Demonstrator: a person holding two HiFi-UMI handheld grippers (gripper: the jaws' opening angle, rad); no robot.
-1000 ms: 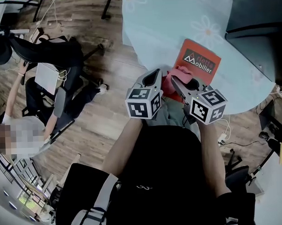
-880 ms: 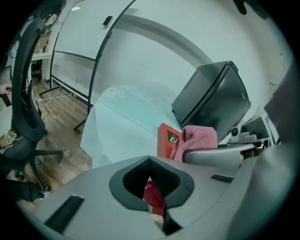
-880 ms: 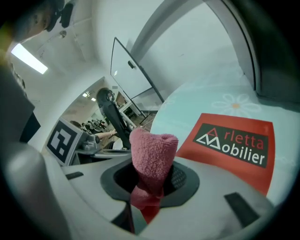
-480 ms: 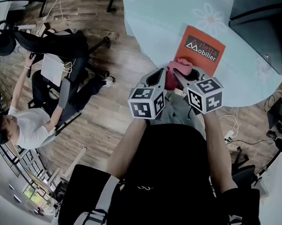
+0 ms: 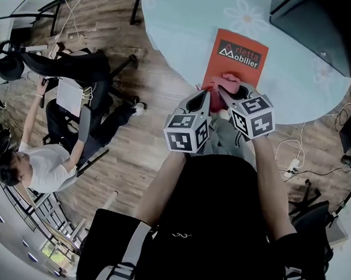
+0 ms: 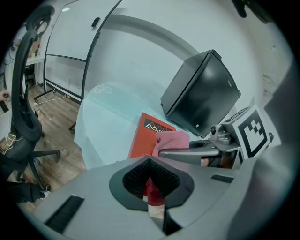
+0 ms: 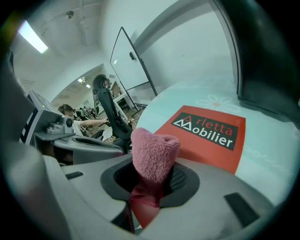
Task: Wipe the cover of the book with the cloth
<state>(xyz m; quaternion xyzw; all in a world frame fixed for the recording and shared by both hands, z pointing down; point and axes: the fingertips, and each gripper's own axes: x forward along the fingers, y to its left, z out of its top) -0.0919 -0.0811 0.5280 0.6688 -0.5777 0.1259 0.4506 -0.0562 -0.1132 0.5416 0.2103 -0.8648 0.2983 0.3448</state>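
An orange-red book with a dark title band lies on the pale blue round table, close to its near edge. My right gripper is shut on a pink cloth, whose bunched end rests over the near part of the cover. In the right gripper view the cloth stands up from the gripper, with the book beyond. My left gripper sits at the book's near left corner. A red strip shows in the slit of that gripper, so it looks shut on the book's edge.
A black box stands on the table to the right of the book, shown also as the box in the left gripper view. A seated person and an office chair are on the wooden floor at the left. Cables lie at the right.
The cloth has slid toward the near edge of the cover, away from the title band. Both grippers have drawn closer together. The head view has shifted a little.
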